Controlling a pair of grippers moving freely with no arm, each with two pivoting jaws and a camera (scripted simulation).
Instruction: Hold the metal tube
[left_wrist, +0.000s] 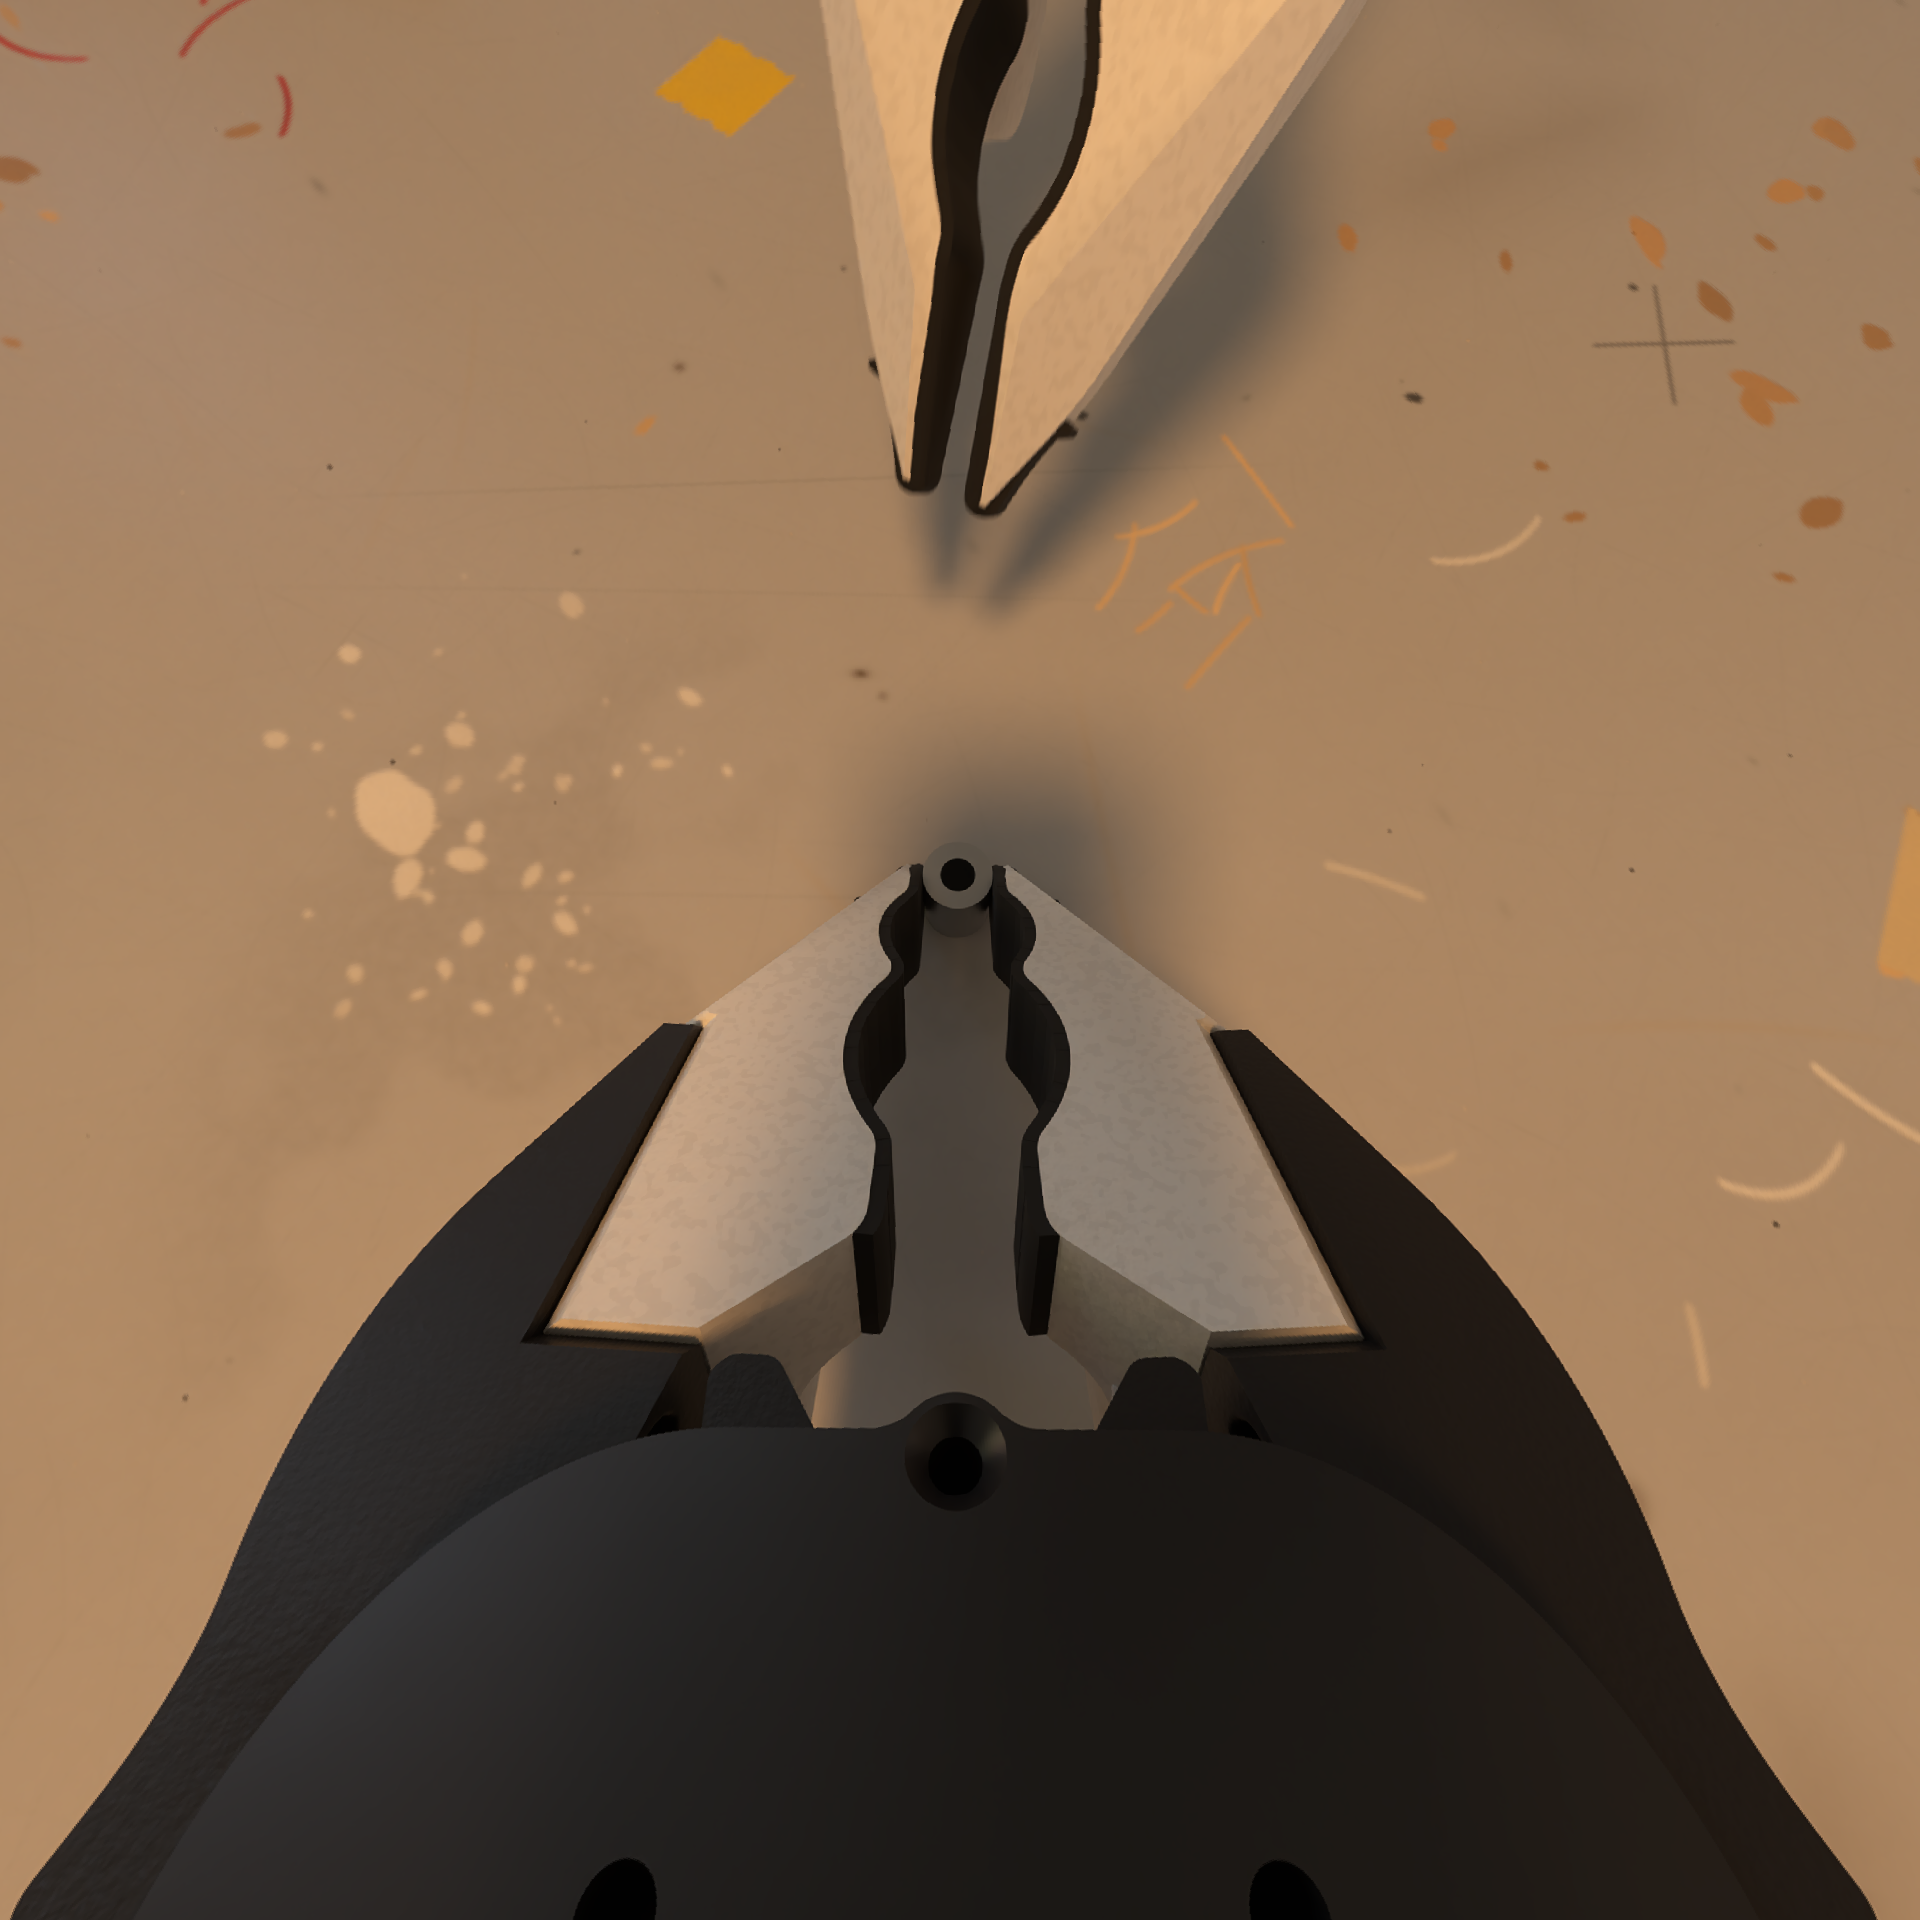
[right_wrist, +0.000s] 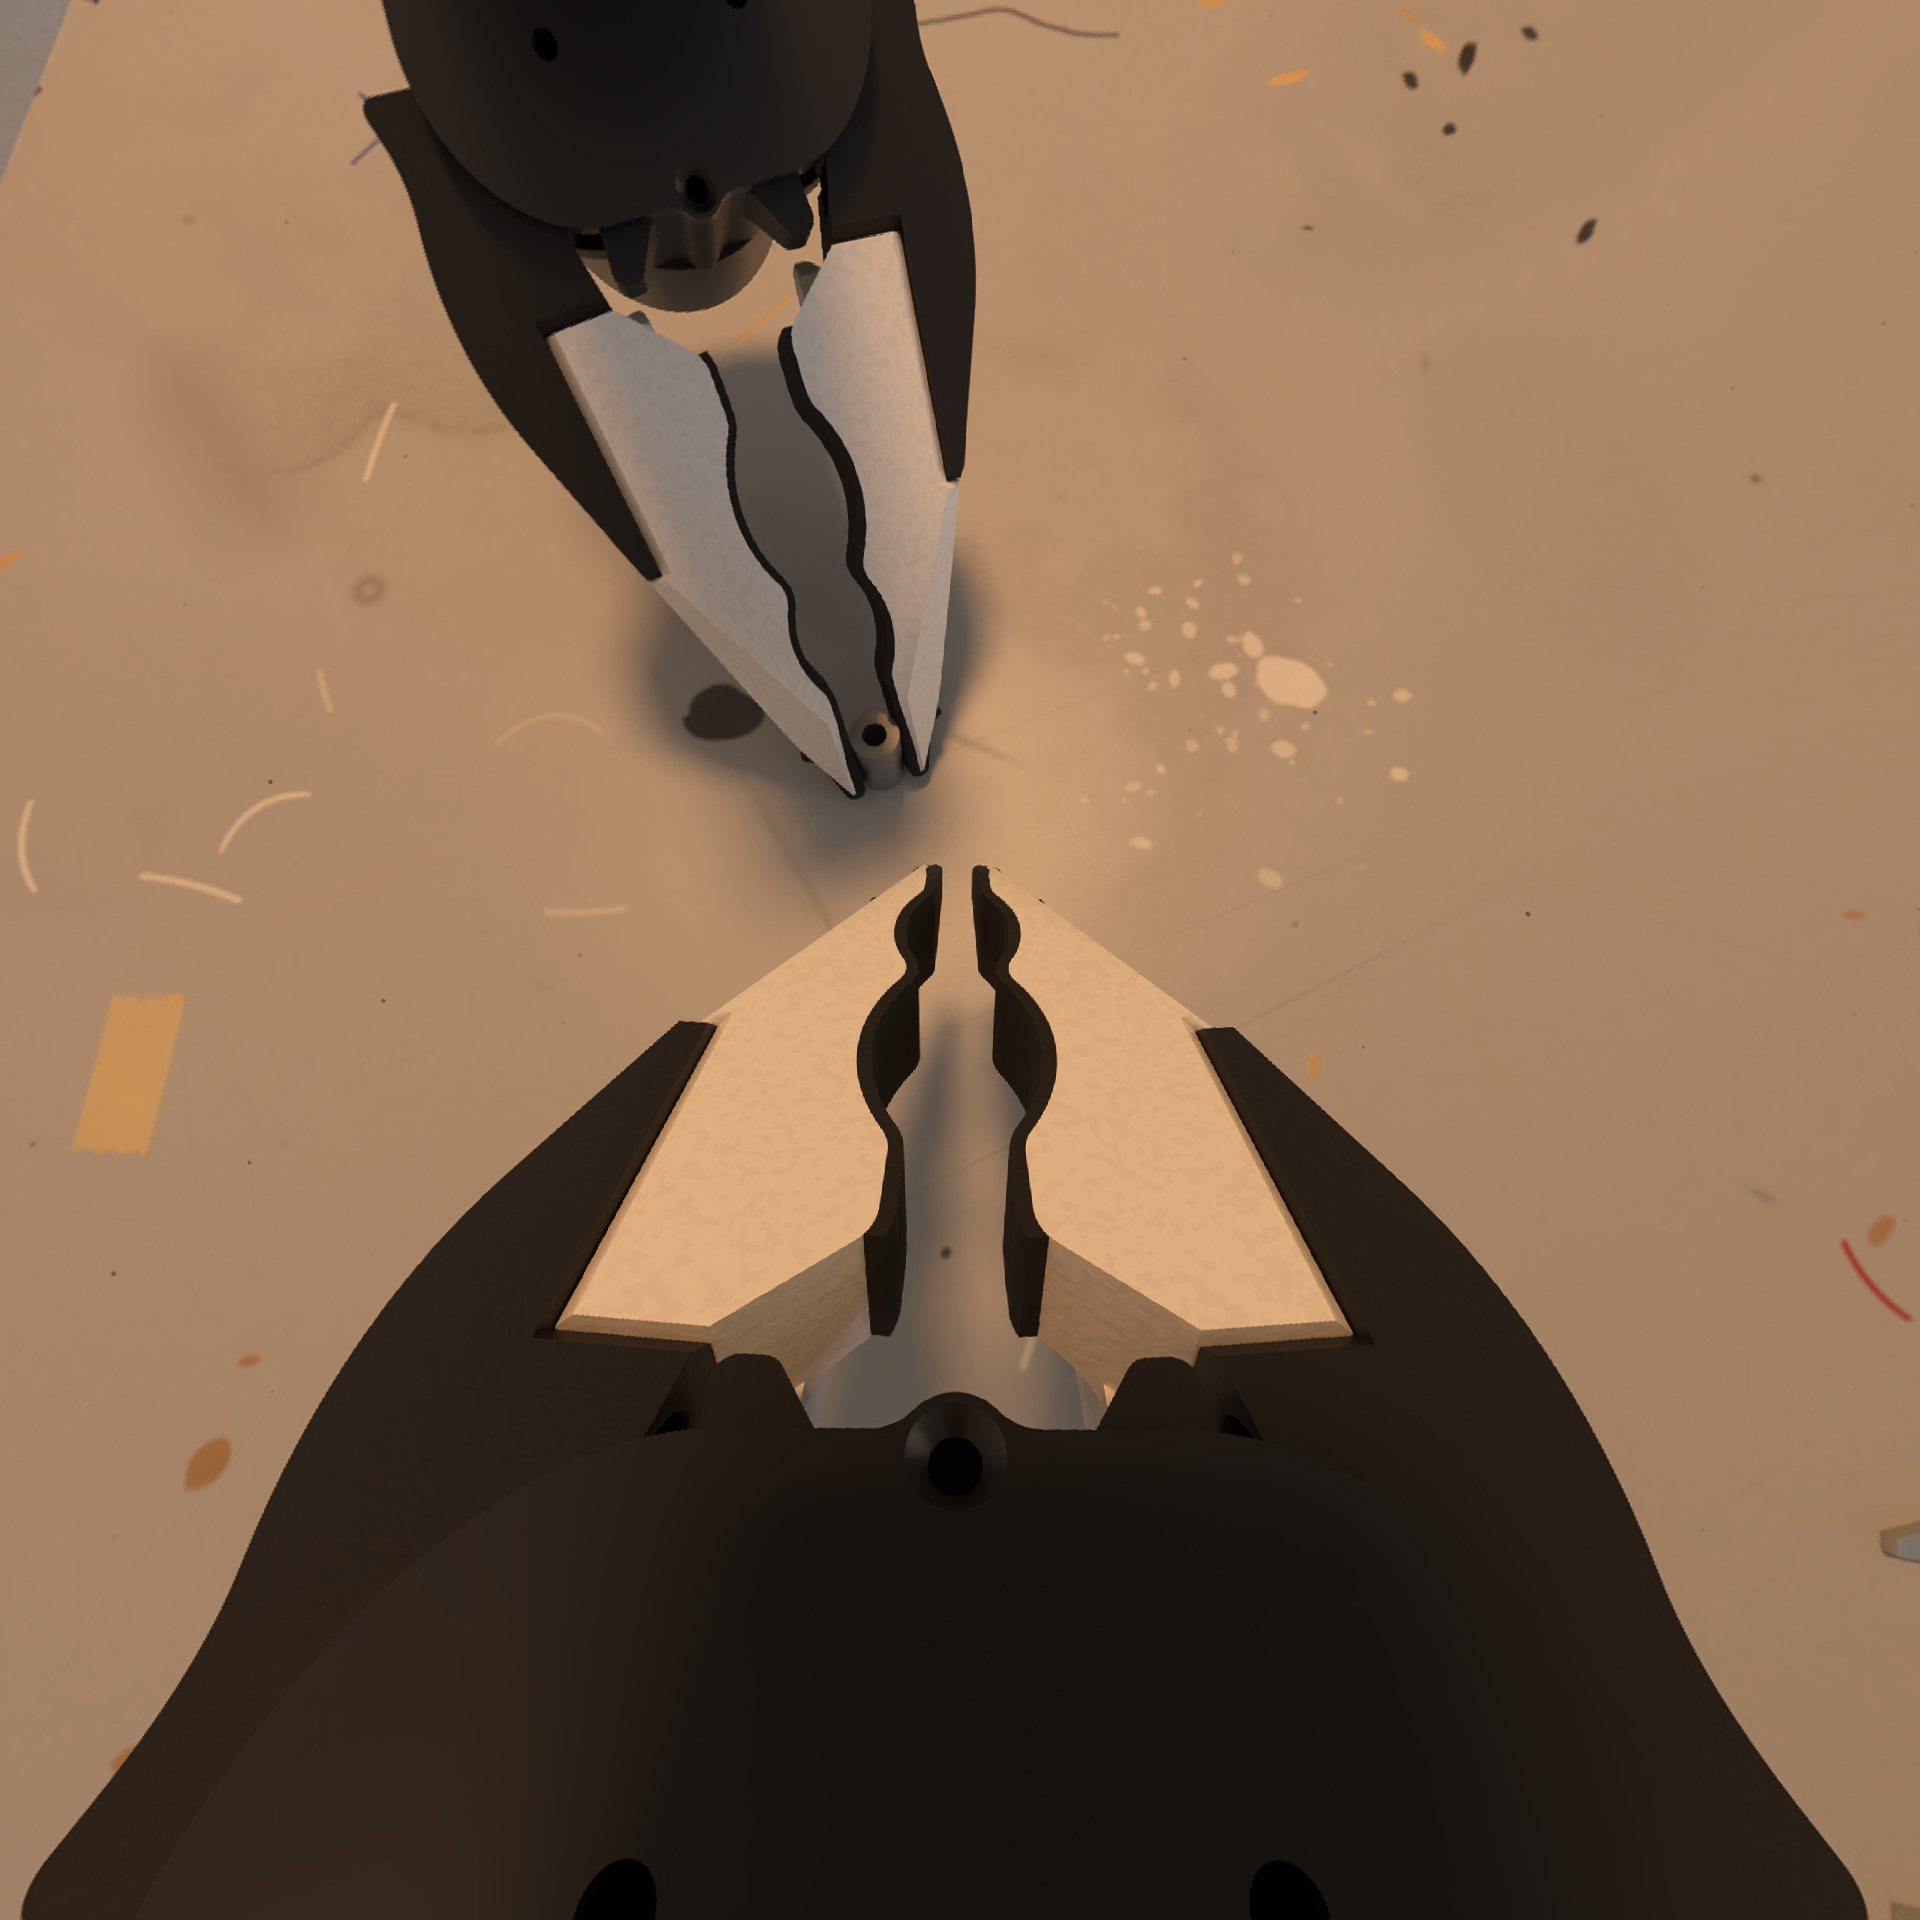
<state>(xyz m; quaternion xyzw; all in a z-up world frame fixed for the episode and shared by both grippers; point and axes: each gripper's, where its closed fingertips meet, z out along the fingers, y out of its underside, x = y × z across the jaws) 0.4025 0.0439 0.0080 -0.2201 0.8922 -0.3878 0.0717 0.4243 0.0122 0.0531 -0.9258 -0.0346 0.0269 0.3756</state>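
Note:
A small grey metal tube (left_wrist: 956, 883) stands upright, its hollow end facing up, pinched between the tips of my left gripper (left_wrist: 956, 896). The right wrist view shows the same tube (right_wrist: 878, 750) held between the left gripper's tips (right_wrist: 883, 774), just above or on the tan table. My right gripper (right_wrist: 956, 878) is nearly closed with a thin gap and holds nothing; it sits a short way from the tube. In the left wrist view the right gripper (left_wrist: 951, 488) points down at the table, beyond the tube.
The tan tabletop (left_wrist: 416, 520) carries paint splatters (left_wrist: 400, 816), scratch marks and tape patches: a yellow one (left_wrist: 724, 85) and an orange one (right_wrist: 130, 1070). A small grey object (right_wrist: 1903, 1567) shows at the right edge of the right wrist view.

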